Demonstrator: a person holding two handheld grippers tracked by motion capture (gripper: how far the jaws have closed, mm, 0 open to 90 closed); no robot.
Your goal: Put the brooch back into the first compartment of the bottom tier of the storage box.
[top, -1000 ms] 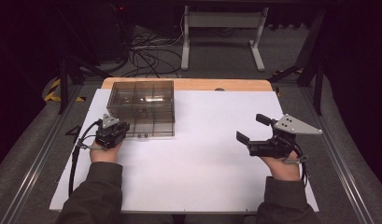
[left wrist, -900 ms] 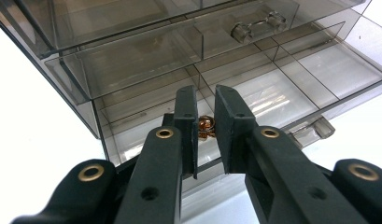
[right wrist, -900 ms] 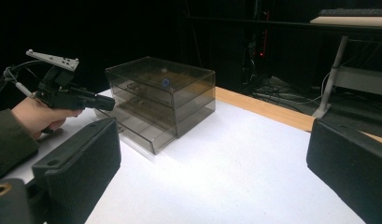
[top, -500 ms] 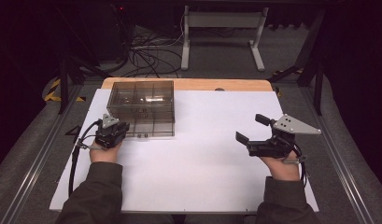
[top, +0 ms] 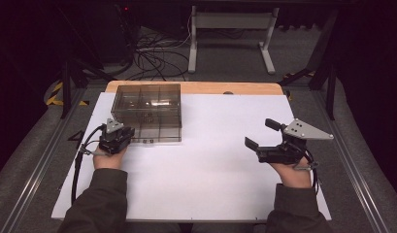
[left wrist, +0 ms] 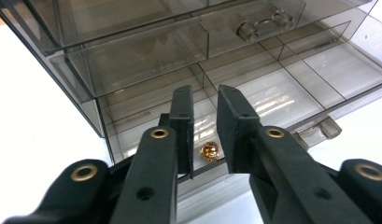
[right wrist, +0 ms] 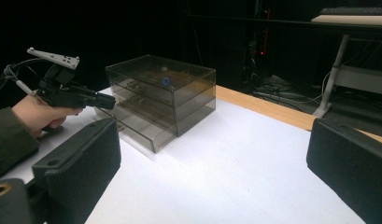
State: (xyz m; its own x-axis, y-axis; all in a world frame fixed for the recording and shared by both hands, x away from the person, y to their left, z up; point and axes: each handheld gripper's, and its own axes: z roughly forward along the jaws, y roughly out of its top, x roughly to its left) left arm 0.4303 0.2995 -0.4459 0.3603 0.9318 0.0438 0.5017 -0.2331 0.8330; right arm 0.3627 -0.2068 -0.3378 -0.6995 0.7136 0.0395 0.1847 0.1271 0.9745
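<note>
A smoky clear drawer box [top: 146, 112] stands on the white sheet [top: 206, 170] near the table's far left. The left gripper [top: 119, 137] sits at the box's front lower corner, touching or just short of it. In the left gripper view its jaws stand slightly apart over the bottom drawer [left wrist: 254, 93], which is pulled out a little, gripping nothing; a small gold knob [left wrist: 210, 150] shows between them. The right gripper [top: 258, 134] is held well apart from the box, to its right, jaws spread wide and empty.
</note>
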